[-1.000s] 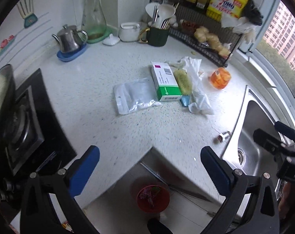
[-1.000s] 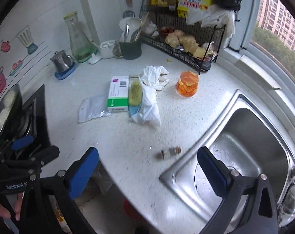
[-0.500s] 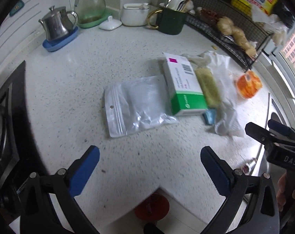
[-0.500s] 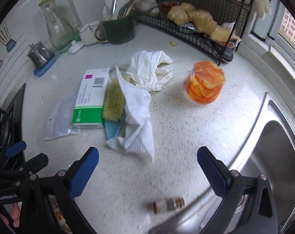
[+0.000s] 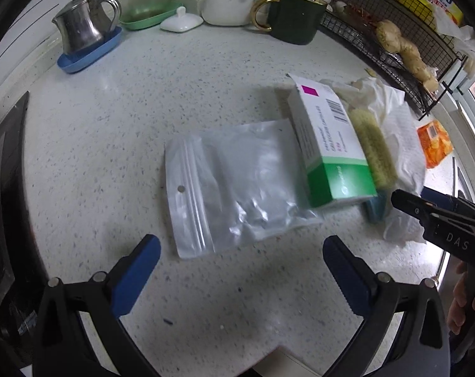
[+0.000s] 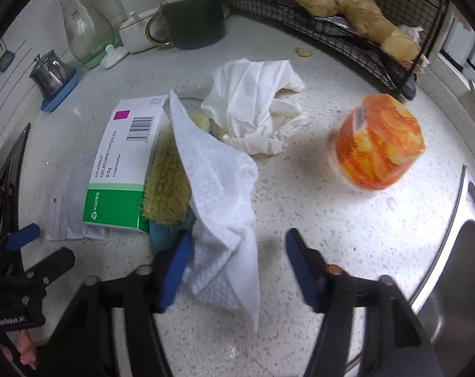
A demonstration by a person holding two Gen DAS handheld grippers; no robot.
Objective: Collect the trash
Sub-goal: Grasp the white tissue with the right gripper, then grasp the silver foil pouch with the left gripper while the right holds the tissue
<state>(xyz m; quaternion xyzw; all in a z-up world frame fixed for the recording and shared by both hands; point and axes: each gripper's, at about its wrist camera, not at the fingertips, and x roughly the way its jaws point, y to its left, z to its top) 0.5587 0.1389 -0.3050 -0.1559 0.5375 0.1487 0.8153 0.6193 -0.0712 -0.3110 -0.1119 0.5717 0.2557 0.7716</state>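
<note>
Trash lies on the speckled counter (image 5: 143,110): a clear zip bag (image 5: 237,185), a green-and-white medicine box (image 5: 328,147), a white paper towel (image 6: 224,188) draped over a yellow scrub brush (image 6: 166,182), a crumpled tissue (image 6: 253,100) and an orange wrapper (image 6: 378,144). My left gripper (image 5: 241,242) hangs wide open just in front of the zip bag, with nothing between its pads. My right gripper (image 6: 239,240) points down at the paper towel. Its jaws are closing with the towel's lower end between them; the right pad stands apart from it.
A steel teapot (image 5: 83,28), a glass carafe (image 6: 80,28), a dark green mug (image 5: 295,19) with utensils and a wire rack (image 6: 347,34) with ginger line the back. A sink (image 6: 466,267) lies to the right, a stove (image 5: 2,188) to the left. The counter's front edge is close below.
Both grippers have come down and forward over the counter. The right jaws have narrowed around the paper towel. The left jaws stay wide.
</note>
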